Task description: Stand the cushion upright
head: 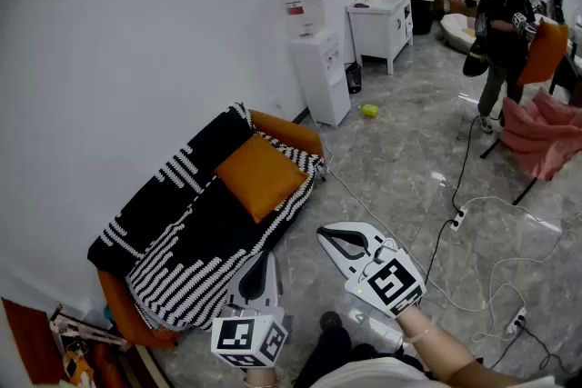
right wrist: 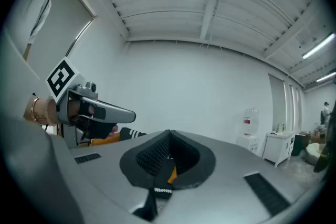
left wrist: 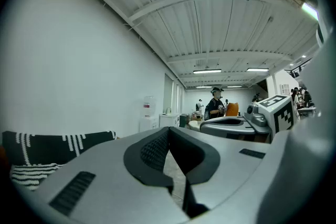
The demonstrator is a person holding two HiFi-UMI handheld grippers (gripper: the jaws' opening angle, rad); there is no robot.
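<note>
Orange cushion [head: 262, 175] lies on the sofa [head: 289, 132] seat, on top of the black-and-white striped throw [head: 195, 232]. Left gripper [head: 263, 256] and right gripper [head: 325, 237] hang just short of the sofa, jaws pressed together, nothing between them. Water bottle [head: 301, 3] on the dispenser [head: 320, 77] carries a red label, print too small to read.

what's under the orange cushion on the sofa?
The orange cushion lies on a black-and-white striped throw draped over the sofa. Only the sofa's orange ends show; its seat beneath the throw is covered.
</note>
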